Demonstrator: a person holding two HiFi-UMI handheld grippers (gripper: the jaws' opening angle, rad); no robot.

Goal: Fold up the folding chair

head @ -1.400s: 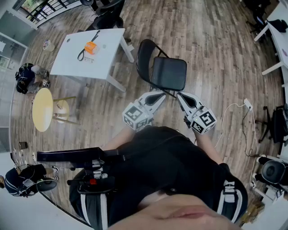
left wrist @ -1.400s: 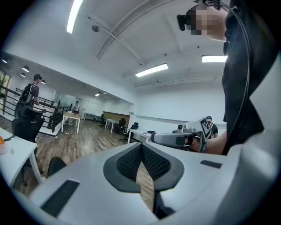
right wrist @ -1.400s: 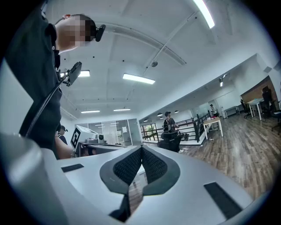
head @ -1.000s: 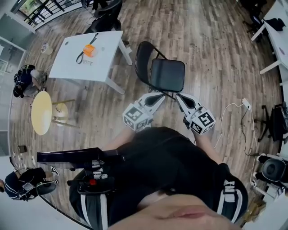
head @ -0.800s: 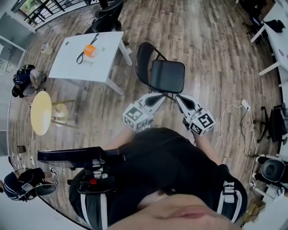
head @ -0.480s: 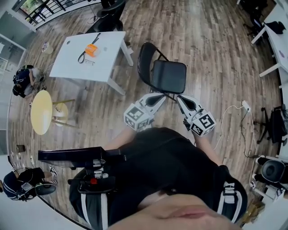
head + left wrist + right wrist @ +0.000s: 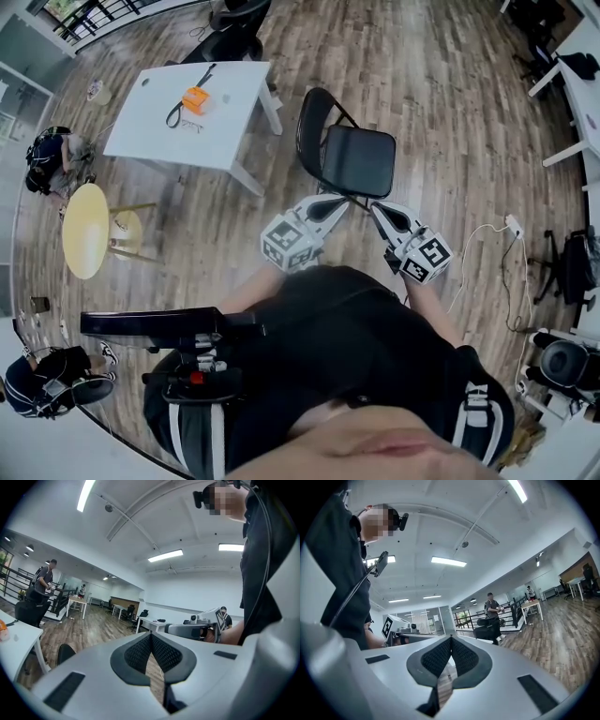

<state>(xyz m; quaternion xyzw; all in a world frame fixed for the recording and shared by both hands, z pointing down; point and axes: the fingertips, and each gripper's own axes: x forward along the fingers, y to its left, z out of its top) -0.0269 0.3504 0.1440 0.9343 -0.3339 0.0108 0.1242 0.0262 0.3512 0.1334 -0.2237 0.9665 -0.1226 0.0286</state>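
Jaws of the left gripper and right gripper are pressed together, empty; one black folding chair stands unfolded.

Clothing: black top | left gripper, right gripper: pale grey shells, black ribbed pads | cubes: black-and-white square markers on each

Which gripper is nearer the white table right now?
Left. The left gripper hangs in front of the folding chair, on the side toward the white table. The right gripper is beyond it, farther from the table.
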